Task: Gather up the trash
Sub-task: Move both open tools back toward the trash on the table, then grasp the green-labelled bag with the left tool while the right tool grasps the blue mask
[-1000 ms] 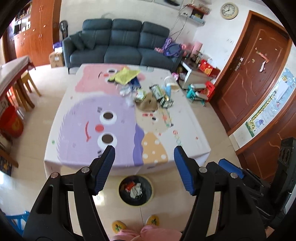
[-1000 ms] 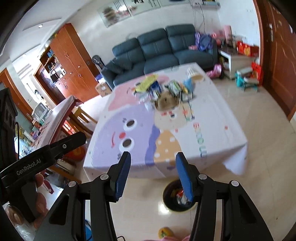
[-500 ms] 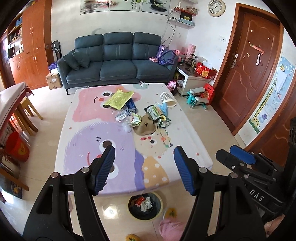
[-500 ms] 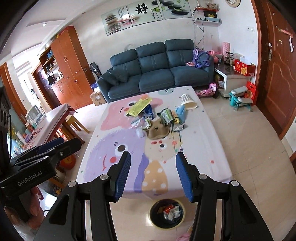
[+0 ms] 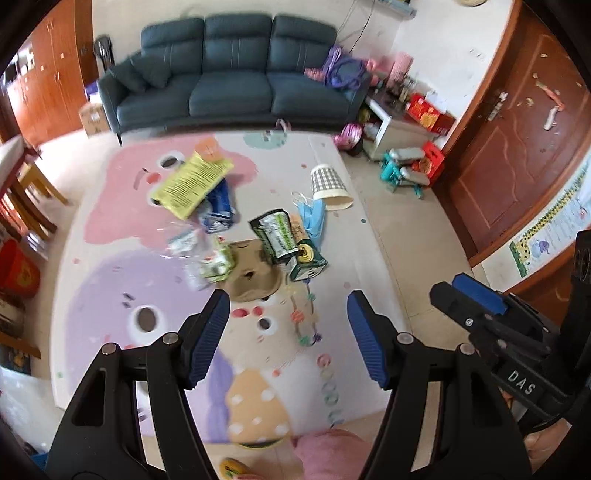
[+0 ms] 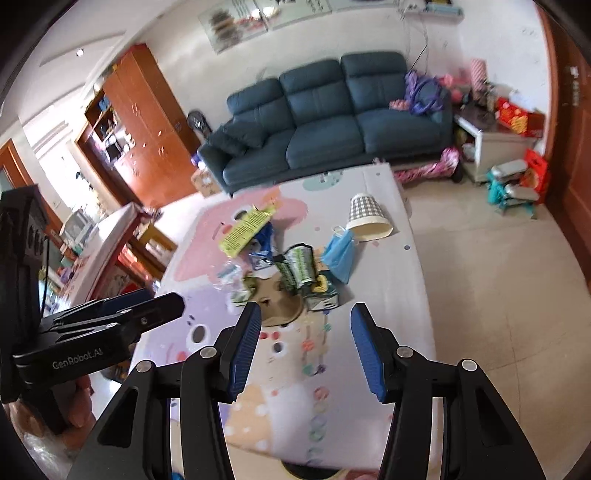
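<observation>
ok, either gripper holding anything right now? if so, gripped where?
Nothing held. Left gripper and right gripper both hang open above the table, with no trash between the fingers. The trash pile lies untouched ahead of them.

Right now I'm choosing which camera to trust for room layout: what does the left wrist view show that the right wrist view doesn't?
Only the left wrist view shows the right tool from the side and the poster beside the brown door.

Only the right wrist view shows the left tool from the side, the wall pictures and the ceiling.

Both show the trash pile on the table, the checked cup and the sofa.
</observation>
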Available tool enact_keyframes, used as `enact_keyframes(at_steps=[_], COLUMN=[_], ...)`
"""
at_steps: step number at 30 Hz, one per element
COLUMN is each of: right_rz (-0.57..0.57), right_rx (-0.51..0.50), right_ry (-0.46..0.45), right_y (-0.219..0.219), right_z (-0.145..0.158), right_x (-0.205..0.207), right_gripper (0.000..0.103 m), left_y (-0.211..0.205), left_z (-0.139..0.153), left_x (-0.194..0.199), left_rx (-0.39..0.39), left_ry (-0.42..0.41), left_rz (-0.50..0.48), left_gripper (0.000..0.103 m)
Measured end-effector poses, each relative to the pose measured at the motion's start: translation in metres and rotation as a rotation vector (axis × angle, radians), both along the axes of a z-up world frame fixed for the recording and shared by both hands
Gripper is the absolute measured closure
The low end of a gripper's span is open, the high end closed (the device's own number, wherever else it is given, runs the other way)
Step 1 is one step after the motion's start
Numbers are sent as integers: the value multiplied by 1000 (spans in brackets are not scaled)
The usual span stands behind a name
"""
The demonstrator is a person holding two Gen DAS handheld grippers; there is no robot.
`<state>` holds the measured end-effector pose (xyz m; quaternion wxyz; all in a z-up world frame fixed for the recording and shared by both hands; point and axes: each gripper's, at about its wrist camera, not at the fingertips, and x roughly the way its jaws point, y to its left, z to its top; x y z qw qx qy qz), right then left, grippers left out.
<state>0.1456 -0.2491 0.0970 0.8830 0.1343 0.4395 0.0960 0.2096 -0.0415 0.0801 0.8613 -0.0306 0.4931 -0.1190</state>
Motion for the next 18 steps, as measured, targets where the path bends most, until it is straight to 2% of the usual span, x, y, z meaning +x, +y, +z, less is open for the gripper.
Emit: enact_keyframes(at_steps=[4, 7, 10, 13, 18], right_rz=[60, 104, 130, 133, 127], right_rx=[37, 54, 89, 144, 211], right_ry=[87, 146, 204, 259, 359], right_y=[-25, -33, -35, -31, -15], right_z=[-41, -79, -114, -145, -197], right_x=[66, 117, 160, 197, 247], right_gripper=[52, 52, 52, 52, 52], left_y=[-26, -35, -36, -33, -32], left_z=[-40, -71, -99, -120, -145], left_x=[55, 88, 117, 139, 162], left_rx=[4, 13, 1, -19, -13], left_ry=[72, 121, 175, 224, 277], left_rz=[41, 80, 118, 148, 175], left_gripper=[40, 47, 49, 54, 54])
